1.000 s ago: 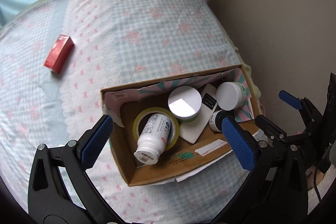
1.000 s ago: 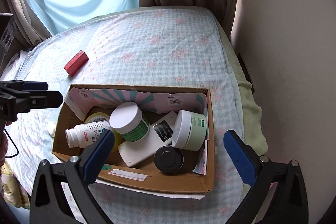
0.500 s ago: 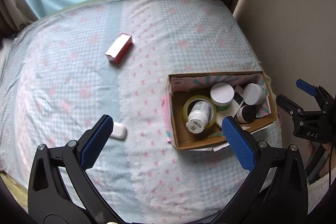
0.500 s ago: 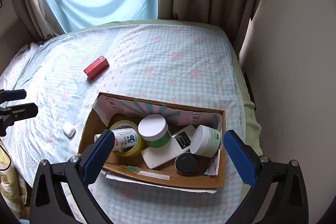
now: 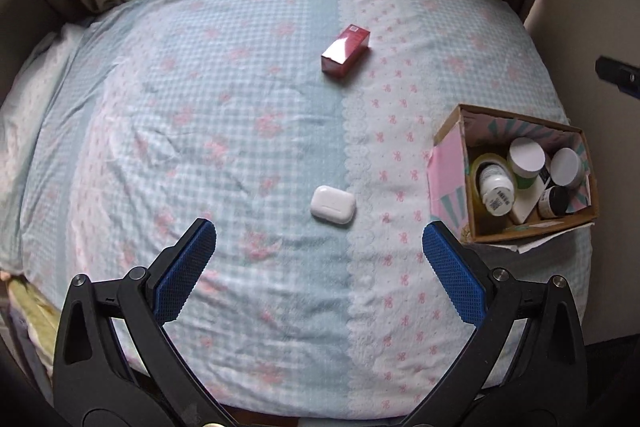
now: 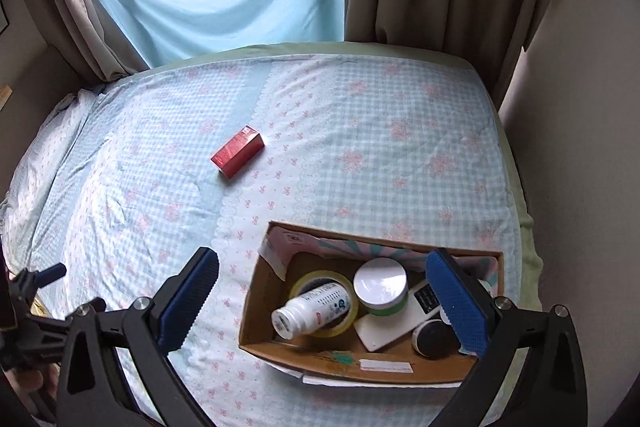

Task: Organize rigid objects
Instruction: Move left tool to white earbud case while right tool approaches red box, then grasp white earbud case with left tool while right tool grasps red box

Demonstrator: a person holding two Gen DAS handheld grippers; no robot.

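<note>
The cardboard box [image 5: 516, 183] sat on the bed [image 5: 200, 147] near its right edge, and it already held most of the items: a white pill bottle [image 6: 310, 309] lying across a roll of yellow tape [image 6: 344, 323], a green jar with a white lid [image 6: 382, 285], a second white-lidded jar [image 5: 565, 167], a small dark jar [image 6: 434, 337] and a flat white slab [image 6: 400, 323]. So the sorting looked well along.

2 things lay outside the box. A white earbud case [image 5: 333, 205] rested on the sheet to the left of the box, well apart from it. A red carton [image 5: 346, 53] lay farther from the box, up toward the curtain.

The left claw [image 5: 316, 253] hovered above the bed with its jaws wide apart and empty, the earbud case lying just ahead of them. The right claw [image 6: 320, 299] hung over the box, also spread wide and holding nothing.

Judging by this, 2 pickups remained, the earbud case probably first.
</note>
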